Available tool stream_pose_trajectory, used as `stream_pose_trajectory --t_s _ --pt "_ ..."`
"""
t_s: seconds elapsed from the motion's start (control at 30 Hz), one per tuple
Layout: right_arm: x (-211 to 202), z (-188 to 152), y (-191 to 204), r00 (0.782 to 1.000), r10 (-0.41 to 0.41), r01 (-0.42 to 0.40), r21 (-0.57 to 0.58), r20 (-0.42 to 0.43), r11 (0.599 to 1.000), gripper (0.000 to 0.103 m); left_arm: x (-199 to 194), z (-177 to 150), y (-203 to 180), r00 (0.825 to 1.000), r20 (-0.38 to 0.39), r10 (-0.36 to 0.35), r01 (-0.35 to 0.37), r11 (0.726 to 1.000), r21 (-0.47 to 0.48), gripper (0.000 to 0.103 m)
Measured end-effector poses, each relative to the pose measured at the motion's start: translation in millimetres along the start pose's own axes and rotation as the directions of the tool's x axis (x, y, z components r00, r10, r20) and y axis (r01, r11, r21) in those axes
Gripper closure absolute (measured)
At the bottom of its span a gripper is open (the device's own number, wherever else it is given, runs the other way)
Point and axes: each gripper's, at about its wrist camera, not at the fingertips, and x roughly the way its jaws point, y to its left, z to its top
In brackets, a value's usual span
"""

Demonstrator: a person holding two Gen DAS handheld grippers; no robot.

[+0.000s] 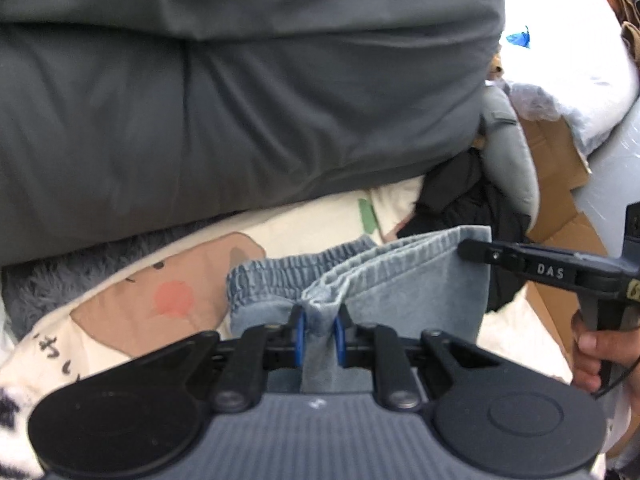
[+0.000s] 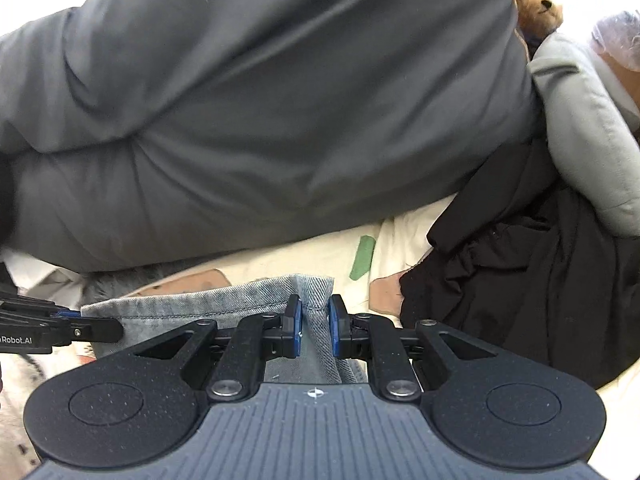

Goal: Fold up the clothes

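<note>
A light blue denim garment with an elastic waistband is held up over the bed. My left gripper is shut on a bunched part of its waistband. My right gripper is shut on a hemmed edge of the same denim garment. In the left wrist view the right gripper reaches in from the right and pinches the garment's upper right corner. In the right wrist view the left gripper shows at the far left on the denim.
A big grey duvet fills the back. A cream blanket with a cartoon print lies under the garment. A pile of black clothing lies to the right, with a grey cushion, cardboard and a plush bear beyond.
</note>
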Motion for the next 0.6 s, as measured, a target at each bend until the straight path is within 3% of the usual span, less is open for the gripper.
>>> stream_pose_trajectory --t_s 0.6 --pt "25.9 16.3 -10.9 0.99 -0.139 0.141 0.078 -0.023 0.987 0.09 31.9 31.7 -7.8 0.999 -0.024 0.024 -0.025 1.0 -0.018 0.088"
